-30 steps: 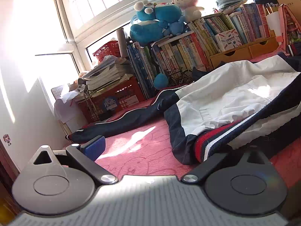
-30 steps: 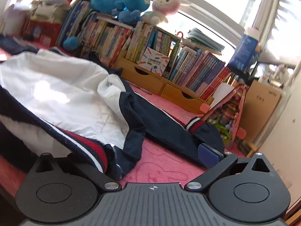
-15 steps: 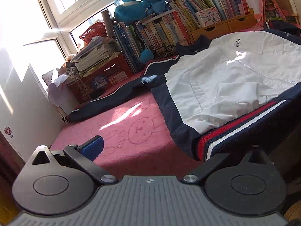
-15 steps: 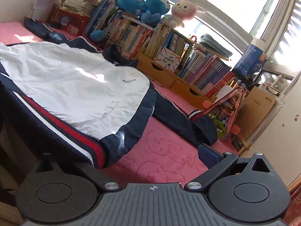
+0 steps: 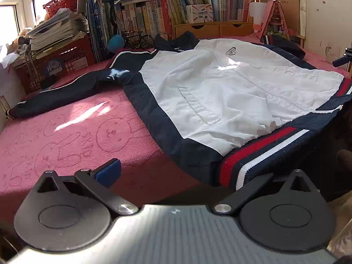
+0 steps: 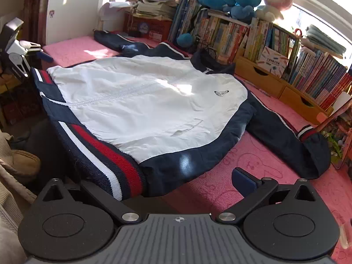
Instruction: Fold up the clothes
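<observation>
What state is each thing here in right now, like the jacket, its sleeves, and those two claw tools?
Jacket: spread flat, front up, unfolded, zipped shut.
Sleeves: both stretched out sideways on the pink mat.
Striped hem: hanging over the mat's near edge.
Left gripper: open, holding nothing.
Right gripper: open, holding nothing.
Wooden drawers: closed.

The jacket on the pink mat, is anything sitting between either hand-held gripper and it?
Nothing visible. The jacket lies spread flat on the pink mat, its striped hem right in front of both open grippers. The left hand-held gripper and right hand-held gripper each face the hem with nothing between.
</observation>
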The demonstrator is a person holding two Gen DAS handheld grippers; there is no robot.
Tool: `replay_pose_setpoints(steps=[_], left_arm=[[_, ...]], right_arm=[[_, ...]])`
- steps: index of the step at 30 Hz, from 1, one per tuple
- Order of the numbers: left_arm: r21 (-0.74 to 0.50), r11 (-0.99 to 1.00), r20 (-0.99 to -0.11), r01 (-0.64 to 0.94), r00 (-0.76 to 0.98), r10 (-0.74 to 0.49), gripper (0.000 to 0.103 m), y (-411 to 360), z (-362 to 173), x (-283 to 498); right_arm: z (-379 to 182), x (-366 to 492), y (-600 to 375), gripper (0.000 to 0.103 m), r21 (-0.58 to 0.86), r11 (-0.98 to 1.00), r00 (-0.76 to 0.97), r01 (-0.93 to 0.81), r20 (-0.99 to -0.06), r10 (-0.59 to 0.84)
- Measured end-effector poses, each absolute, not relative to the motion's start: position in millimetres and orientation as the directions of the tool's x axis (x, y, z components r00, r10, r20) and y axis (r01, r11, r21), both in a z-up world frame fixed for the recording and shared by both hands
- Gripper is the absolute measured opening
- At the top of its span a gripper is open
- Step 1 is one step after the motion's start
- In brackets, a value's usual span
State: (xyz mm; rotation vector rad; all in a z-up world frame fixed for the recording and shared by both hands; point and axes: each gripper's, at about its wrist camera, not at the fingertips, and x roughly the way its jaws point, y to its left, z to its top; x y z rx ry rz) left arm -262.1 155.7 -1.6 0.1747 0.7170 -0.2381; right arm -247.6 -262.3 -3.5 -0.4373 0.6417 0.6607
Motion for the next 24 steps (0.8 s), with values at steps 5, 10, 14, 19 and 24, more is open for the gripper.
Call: replay_pose_setpoints(steps=[5, 10, 14, 19, 24], left_arm=[[0.096, 0.970, -0.722, 0.222, 0.687, -0.085, 0.103, 140.0, -34.0, -252.7], [-0.005, 0.959, -0.743, 0.284, 0.641, -0.194, 0.103, 131.6, -39.2, -249.0], [0.030, 0.899, -0.705, 0.436, 0.647, -0.290, 0.103, 131.2, -14.6, -265.7], [-0.209, 0.876, -0.600, 0.435, 0.650, -0.466, 0.103, 184.7, 31.0, -268.5], [-0.318, 0.861, -0.365, 0.397, 0.787, -0.497, 0.103, 200.1, 64.1, -211.0]], right_arm=[[-34.2, -230.3, -246.2, 0.103, -0.236, 0.743, 0.640, -0.626, -0.699, 0.317], [-63.8, -242.8, -215.0, 0.103, -0.379, 0.705, 0.729, -0.599, -0.622, 0.285], [-61.2, -240.2, -218.4, 0.103, -0.282, 0.590, 0.564, -0.756, -0.737, 0.371], [-31.3, -230.8, -262.6, 0.103, -0.082, 0.507, 0.328, -0.858, -0.847, 0.418], [12.7, -198.9, -290.8, 0.103, 0.044, 0.553, 0.369, -0.832, -0.700, 0.611]])
